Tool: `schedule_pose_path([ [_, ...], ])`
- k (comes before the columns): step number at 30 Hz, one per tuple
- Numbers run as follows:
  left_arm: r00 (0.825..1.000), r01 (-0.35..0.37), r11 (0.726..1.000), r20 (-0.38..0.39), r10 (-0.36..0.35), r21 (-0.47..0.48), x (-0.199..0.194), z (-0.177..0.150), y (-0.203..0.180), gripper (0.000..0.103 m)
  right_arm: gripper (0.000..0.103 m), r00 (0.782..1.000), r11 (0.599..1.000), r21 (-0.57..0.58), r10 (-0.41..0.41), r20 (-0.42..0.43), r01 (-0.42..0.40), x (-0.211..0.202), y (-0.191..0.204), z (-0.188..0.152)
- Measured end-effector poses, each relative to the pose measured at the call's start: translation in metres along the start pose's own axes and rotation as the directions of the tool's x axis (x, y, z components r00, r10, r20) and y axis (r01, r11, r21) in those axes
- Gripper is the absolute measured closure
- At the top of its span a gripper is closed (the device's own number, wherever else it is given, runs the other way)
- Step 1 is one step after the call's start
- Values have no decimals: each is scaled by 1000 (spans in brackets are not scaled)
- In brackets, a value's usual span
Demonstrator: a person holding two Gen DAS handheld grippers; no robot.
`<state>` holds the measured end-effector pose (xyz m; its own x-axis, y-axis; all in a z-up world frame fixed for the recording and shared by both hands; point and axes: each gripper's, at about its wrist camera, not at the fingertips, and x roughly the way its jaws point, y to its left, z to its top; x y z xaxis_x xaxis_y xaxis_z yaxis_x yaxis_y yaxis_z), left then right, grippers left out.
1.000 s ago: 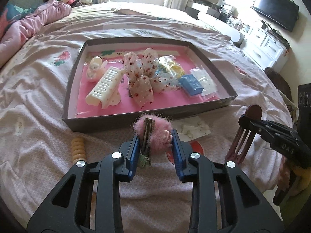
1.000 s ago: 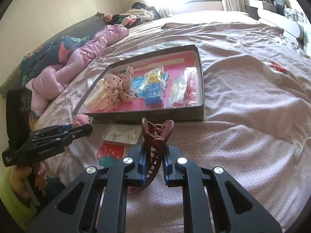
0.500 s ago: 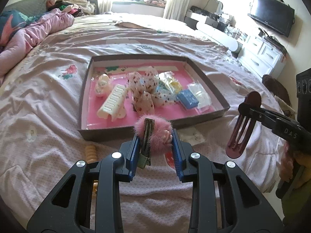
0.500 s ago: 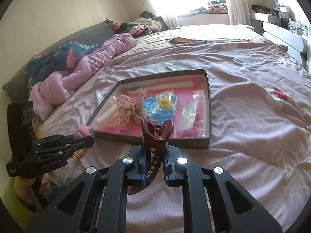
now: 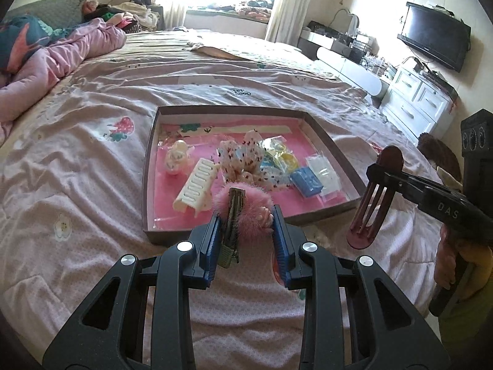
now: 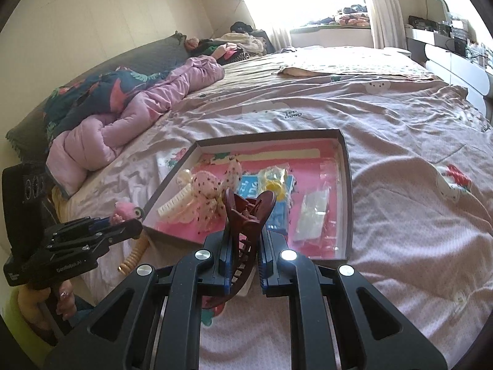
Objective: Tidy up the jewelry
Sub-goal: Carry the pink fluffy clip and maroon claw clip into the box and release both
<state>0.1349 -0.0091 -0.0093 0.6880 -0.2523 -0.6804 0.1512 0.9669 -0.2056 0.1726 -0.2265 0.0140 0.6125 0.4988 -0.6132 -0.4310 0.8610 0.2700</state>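
Observation:
My left gripper [image 5: 246, 215] is shut on a fluffy pink pompom hair clip [image 5: 243, 209], held above the bed just short of the near edge of the pink-lined box [image 5: 148, 185]. My right gripper [image 6: 245, 231] is shut on a dark red claw clip [image 6: 246, 215], which also shows in the left wrist view [image 5: 374, 197], right of the box's near corner. The box [image 6: 348, 185] holds a cream claw clip [image 5: 197, 186], spotted fabric bows [image 5: 243, 157], a blue packet [image 5: 306, 182] and clear bags [image 5: 323, 174].
A coiled yellow hair tie [image 6: 134, 256] lies on the sheet left of the box. A pink quilt [image 6: 138, 111] is bunched at the left of the bed. White drawers [image 5: 422, 104] and a television [image 5: 434, 40] stand to the right.
Both grippers have risen and pulled back from the box, each keeping its clip. The box now appears farther away and more of the room shows.

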Motion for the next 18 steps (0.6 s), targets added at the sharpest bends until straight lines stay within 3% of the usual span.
schedule_pose_path([
  [18, 999, 39, 999, -8, -39, 7, 35, 37, -16, 80, 90, 994, 995, -5, -96, 47, 96, 10, -26, 36],
])
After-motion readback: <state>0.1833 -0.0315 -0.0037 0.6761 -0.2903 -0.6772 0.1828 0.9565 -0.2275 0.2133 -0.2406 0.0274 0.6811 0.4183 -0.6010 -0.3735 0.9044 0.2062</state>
